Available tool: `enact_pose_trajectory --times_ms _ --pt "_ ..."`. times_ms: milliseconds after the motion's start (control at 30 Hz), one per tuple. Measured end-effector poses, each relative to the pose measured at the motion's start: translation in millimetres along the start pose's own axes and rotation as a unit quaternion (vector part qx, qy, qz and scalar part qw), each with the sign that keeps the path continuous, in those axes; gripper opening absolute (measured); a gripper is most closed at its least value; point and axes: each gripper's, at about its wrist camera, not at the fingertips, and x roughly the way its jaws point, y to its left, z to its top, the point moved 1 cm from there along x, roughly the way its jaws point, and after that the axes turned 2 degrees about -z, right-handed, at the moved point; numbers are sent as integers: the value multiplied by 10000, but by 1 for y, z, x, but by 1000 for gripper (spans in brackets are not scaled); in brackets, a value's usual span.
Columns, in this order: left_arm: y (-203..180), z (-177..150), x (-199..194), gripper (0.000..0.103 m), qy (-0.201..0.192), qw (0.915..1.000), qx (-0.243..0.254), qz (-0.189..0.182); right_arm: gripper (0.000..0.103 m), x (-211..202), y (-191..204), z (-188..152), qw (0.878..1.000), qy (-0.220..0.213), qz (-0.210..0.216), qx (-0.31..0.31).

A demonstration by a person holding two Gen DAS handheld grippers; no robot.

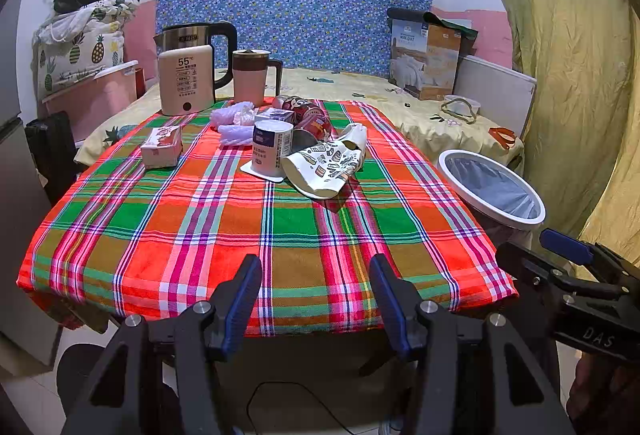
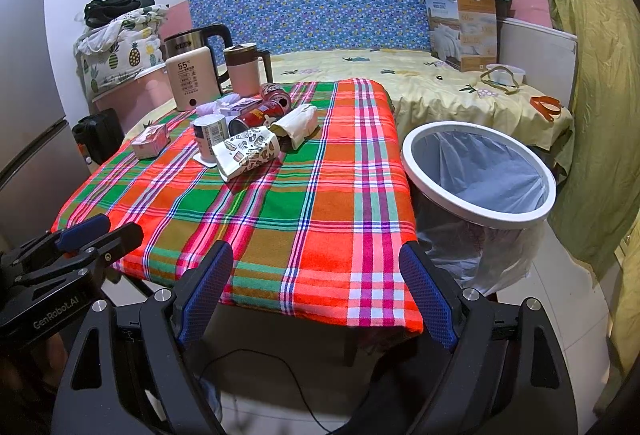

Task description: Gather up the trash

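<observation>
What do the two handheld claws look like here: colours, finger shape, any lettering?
Both are matte black frames with silver bolt heads and two long fingers lined with blue textured pads. The left claw carries white "GenRobot.AI" lettering on its side, seen from the right wrist view. The right claw shows "DAS" on its body in the left wrist view. No sleeves are clearly visible.

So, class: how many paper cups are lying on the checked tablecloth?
2. The patterned paper cup lies crushed on its side, nearest the grippers. The plain white paper cup lies just behind it, toward the bin side. More could be hidden behind the cans.
</observation>
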Motion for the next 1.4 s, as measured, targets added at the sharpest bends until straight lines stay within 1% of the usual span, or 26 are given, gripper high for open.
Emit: enact_pose_trajectory --times_ms 933,1133,1400 --pt "0 0 1 56 37 10000 1 -40 86 3 -1 -1 10000 31 -16 6" --pt "4 0 7 56 92 9999 -4 -61 86 7 1 -3 10000 72 -18 3" --pt "8 2 23 56 261 9996 17 -106 86 15 0 2 9999 163 -7 -3"
